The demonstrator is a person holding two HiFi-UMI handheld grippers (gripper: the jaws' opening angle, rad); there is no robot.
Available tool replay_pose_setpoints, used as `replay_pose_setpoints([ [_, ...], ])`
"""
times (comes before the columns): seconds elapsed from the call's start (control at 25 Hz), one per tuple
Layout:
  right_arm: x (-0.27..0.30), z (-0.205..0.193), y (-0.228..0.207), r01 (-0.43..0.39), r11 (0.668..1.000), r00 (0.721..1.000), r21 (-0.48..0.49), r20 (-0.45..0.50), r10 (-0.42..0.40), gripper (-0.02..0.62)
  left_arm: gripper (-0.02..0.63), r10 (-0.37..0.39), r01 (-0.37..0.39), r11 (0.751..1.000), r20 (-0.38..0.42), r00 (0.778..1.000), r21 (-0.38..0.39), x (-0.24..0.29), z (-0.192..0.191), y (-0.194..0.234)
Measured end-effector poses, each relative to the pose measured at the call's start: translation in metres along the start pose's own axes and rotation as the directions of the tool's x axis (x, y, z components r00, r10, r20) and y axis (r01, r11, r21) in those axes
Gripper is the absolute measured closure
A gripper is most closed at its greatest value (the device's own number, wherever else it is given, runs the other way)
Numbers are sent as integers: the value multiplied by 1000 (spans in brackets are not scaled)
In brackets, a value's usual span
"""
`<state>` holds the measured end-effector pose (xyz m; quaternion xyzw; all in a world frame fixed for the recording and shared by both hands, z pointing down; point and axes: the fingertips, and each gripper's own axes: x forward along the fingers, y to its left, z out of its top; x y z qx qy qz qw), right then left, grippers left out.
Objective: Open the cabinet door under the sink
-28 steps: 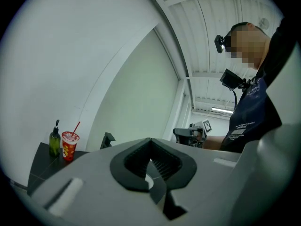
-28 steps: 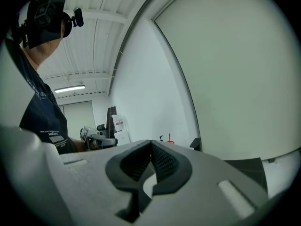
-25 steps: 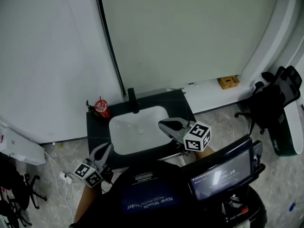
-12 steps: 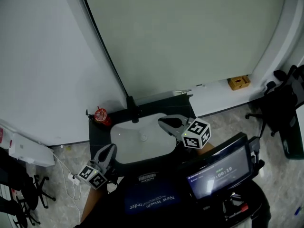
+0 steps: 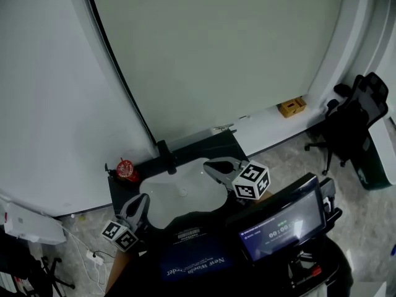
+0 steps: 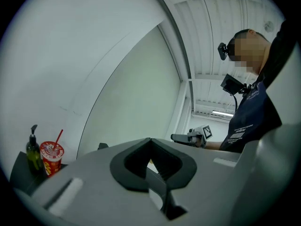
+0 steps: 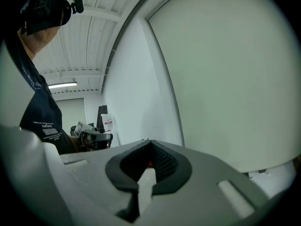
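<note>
The cabinet door under the sink is in no view; the black counter (image 5: 226, 142) and my own body cover it. A white basin (image 5: 176, 193) with a black faucet (image 5: 164, 150) sits in the counter. My left gripper (image 5: 141, 202) hovers at the counter's front left, jaws shut and empty; in the left gripper view its tips (image 6: 150, 139) meet. My right gripper (image 5: 209, 164) hangs over the basin's right side, also shut on nothing, tips (image 7: 149, 141) together. Each gripper view shows the other gripper: the right one (image 6: 190, 137), the left one (image 7: 91, 136).
A red cup with a straw (image 5: 126, 169) (image 6: 51, 157) and a dark soap bottle (image 6: 33, 149) stand on the counter's left corner. A black office chair (image 5: 352, 113) is at the right, a yellow box (image 5: 291, 106) by the wall. A screen (image 5: 281, 226) hangs on my chest.
The head view has swung, so the sink sits lower and further left in the frame. Both grippers shifted a little sideways over the counter. Their jaws stay shut.
</note>
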<state>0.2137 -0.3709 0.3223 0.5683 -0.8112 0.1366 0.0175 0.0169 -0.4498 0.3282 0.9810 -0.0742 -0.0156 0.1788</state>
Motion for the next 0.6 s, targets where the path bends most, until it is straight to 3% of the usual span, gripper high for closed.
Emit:
replay_pose_setpoints([
  [0.6,6,-1,6,-23,999,999,-40,-32,21,597,606,-16,16,1000,-11,1000,-12,3,-7,-2],
])
